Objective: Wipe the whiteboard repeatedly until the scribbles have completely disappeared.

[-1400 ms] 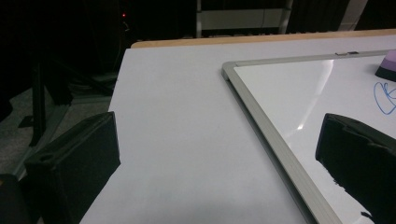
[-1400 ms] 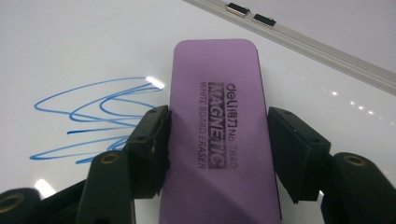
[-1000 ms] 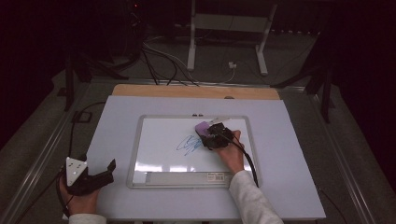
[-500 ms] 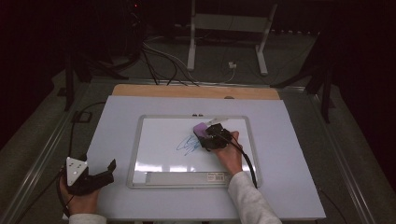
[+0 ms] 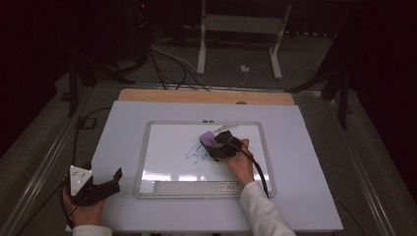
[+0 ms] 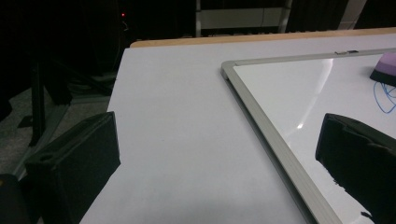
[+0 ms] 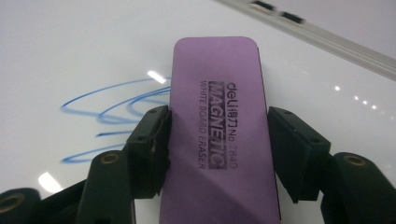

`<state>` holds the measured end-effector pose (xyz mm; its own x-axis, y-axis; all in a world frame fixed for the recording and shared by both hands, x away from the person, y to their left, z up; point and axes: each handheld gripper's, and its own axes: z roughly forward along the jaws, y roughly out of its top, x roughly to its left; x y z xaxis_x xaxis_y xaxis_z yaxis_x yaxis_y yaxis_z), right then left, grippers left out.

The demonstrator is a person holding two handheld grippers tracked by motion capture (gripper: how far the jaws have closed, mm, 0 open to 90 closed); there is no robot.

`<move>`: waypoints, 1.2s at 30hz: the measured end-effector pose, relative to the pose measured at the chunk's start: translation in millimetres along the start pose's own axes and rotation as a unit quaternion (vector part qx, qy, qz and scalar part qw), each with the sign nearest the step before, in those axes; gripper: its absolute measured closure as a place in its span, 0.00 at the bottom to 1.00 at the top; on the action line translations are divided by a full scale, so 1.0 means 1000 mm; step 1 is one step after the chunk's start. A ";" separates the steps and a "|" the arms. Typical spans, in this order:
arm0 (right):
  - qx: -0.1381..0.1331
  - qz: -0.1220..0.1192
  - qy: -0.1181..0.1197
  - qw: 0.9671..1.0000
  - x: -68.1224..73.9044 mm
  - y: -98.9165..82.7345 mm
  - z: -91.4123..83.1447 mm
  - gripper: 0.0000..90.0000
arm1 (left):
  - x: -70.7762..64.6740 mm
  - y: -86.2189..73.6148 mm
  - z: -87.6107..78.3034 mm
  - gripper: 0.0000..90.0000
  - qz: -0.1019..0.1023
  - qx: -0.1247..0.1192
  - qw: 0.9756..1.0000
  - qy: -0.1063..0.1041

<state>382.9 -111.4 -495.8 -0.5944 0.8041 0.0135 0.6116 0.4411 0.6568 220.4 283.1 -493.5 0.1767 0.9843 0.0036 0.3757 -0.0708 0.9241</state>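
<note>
Right gripper [image 5: 215,145] with purple eraser [image 5: 208,139] edged slightly left across whiteboard [image 5: 167,152], onto blue scribble [image 5: 196,153]

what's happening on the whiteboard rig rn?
A person is wiping a whiteboard that lies flat on the table. The right gripper has its jaws clamped on the sides of a purple magnetic eraser, which sits on the board over a blue marker scribble; part of the scribble is unerased. The left gripper rests near the table's front left corner, jaws open and holding nothing, off the board.
</note>
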 end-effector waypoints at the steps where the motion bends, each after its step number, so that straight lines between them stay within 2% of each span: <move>1: 0.002 -0.007 -0.002 1.000 0.002 0.001 0.000 0.46 | 0.000 0.000 0.000 0.01 0.000 0.000 1.000 0.001; 3: 0.004 -0.006 0.000 1.000 -0.001 0.002 0.000 0.46 | 0.001 0.000 -0.001 0.01 -0.001 -0.001 1.000 0.001; 4: 0.002 -0.002 -0.010 1.000 -0.003 0.002 0.001 0.46 | 0.001 0.000 -0.001 0.01 -0.003 -0.002 1.000 0.002; 6: 0.000 0.015 -0.033 0.999 -0.008 0.002 0.002 0.46 | 0.002 0.000 -0.001 0.01 -0.004 -0.002 1.000 0.002; 8: -0.002 0.036 -0.038 0.999 -0.012 0.002 0.003 0.46 | 0.002 0.000 -0.001 0.01 -0.004 -0.001 1.000 0.001; 9: -0.002 0.039 -0.039 0.998 -0.012 0.002 0.003 0.46 | 0.001 0.000 0.000 0.01 -0.003 -0.001 1.000 0.001; 10: -0.001 0.034 -0.045 0.998 -0.009 0.003 0.002 0.46 | 0.001 0.000 0.000 0.01 -0.003 0.000 1.000 0.000; 11: 0.004 0.024 -0.021 0.999 -0.005 0.003 0.002 0.46 | 0.001 0.000 0.000 0.01 -0.001 0.001 1.000 0.000; 12: 0.004 0.024 -0.021 0.999 -0.005 0.003 0.002 0.46 | 0.000 0.000 0.000 0.01 -0.001 0.001 1.000 0.000; 13: 0.007 0.003 -0.007 1.000 0.002 0.004 0.002 0.46 | 0.000 0.000 0.000 0.01 0.000 0.001 1.000 0.000; 14: 0.007 0.003 -0.007 1.000 0.002 0.004 0.002 0.46 | 0.000 0.000 0.000 0.01 0.000 0.000 1.000 0.000; 16: 0.011 -0.012 -0.004 1.000 0.006 0.005 0.002 0.46 | 0.000 0.000 0.000 0.01 -0.002 -0.001 1.000 0.001; 18: 0.009 -0.009 -0.007 1.000 0.004 0.005 0.002 0.46 | 0.001 0.000 -0.001 0.01 -0.002 -0.001 1.000 0.002; 19: 0.004 0.009 -0.030 1.000 0.000 0.005 0.004 0.46 | 0.001 0.000 -0.001 0.01 -0.002 -0.002 1.000 0.002; 20: 0.004 0.009 -0.030 1.000 0.000 0.005 0.004 0.46 | 0.001 0.000 -0.001 0.01 -0.003 -0.002 1.000 0.001; 21: 0.002 0.028 -0.032 0.999 -0.002 0.006 0.005 0.46 | 0.001 0.000 -0.001 0.01 -0.002 -0.002 1.000 0.001; 23: 0.002 0.021 -0.037 0.999 0.000 0.006 0.005 0.46 | 0.001 0.000 0.000 0.01 -0.002 0.000 1.000 0.000; 24: 0.003 0.013 -0.032 0.999 0.003 0.006 0.004 0.46 | 0.001 0.000 0.000 0.01 -0.001 0.001 1.000 0.000; 26: 0.008 -0.001 -0.002 1.000 0.009 0.006 0.004 0.46 | 0.000 0.000 0.000 0.01 0.000 0.001 1.000 0.000; 29: 0.011 -0.024 0.007 1.000 0.017 0.007 0.003 0.46 | 0.000 0.000 -0.001 0.01 -0.001 -0.002 1.000 0.001; 31: 0.010 -0.015 0.009 1.000 0.013 0.007 0.004 0.46 | 0.001 0.000 -0.002 0.01 -0.002 -0.002 1.000 0.001; 34: 0.004 0.010 -0.038 0.999 0.003 0.007 0.005 0.46 | 0.002 0.000 -0.001 0.01 -0.005 -0.003 1.000 0.002; 35: 0.002 0.020 -0.044 0.999 0.000 0.007 0.005 0.46 | 0.002 0.000 -0.001 0.01 -0.004 -0.002 1.000 0.002; 36: 0.001 0.029 -0.041 0.999 -0.002 0.006 0.005 0.46 | 0.002 0.000 -0.001 0.01 -0.003 -0.001 1.000 0.001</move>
<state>390.7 -108.2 -495.9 -0.5134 0.8581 -0.0105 0.6445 0.3937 0.6555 219.9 284.9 -493.5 0.1731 0.9849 -0.0006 0.3745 -0.0652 0.9249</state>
